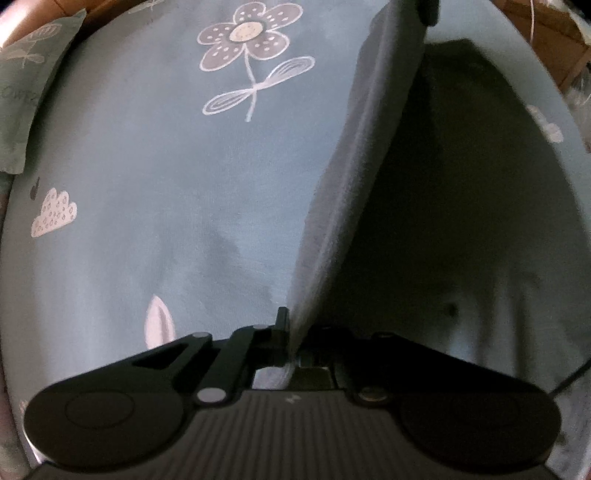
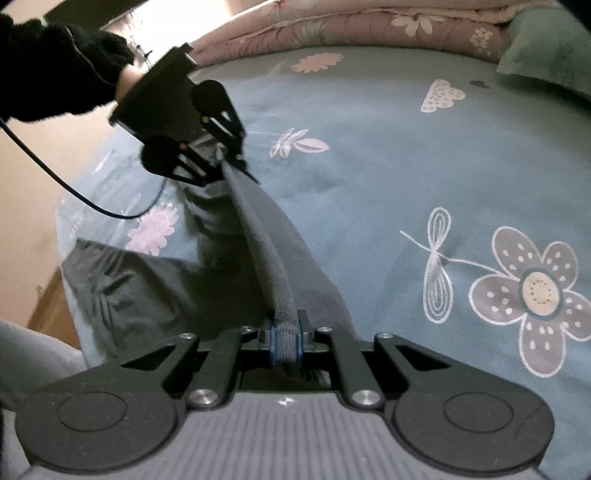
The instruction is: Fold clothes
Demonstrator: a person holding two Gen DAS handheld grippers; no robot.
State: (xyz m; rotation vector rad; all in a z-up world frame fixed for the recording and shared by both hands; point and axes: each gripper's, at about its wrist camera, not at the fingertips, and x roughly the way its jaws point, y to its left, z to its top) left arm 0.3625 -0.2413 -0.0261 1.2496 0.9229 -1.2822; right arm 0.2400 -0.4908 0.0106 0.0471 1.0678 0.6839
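- A bed fills both views, covered by a blue-grey sheet printed with white-outlined flowers, leaves and small clouds.
- At the far side of the bed lies a rolled pink floral quilt, with a green pillow beside it at the right corner.
- A grey garment hangs over the near left part of the bed. Its top edge is pulled taut as a narrow band between the two grippers, and the rest droops down onto the sheet in dark folds.
- The right gripper is closed tight on one end of that band, the knit hem squeezed between its blue pads.
- The left gripper, held by a hand in a black fuzzy sleeve, is clamped on the other end; a black cable trails from it.
- In the left wrist view, the left gripper pinches the cloth, which rises as a steep sheet away from the camera.
- The bed's left edge meets a pale wall and a strip of wooden floor. To the right, the sheet lies open and flat.
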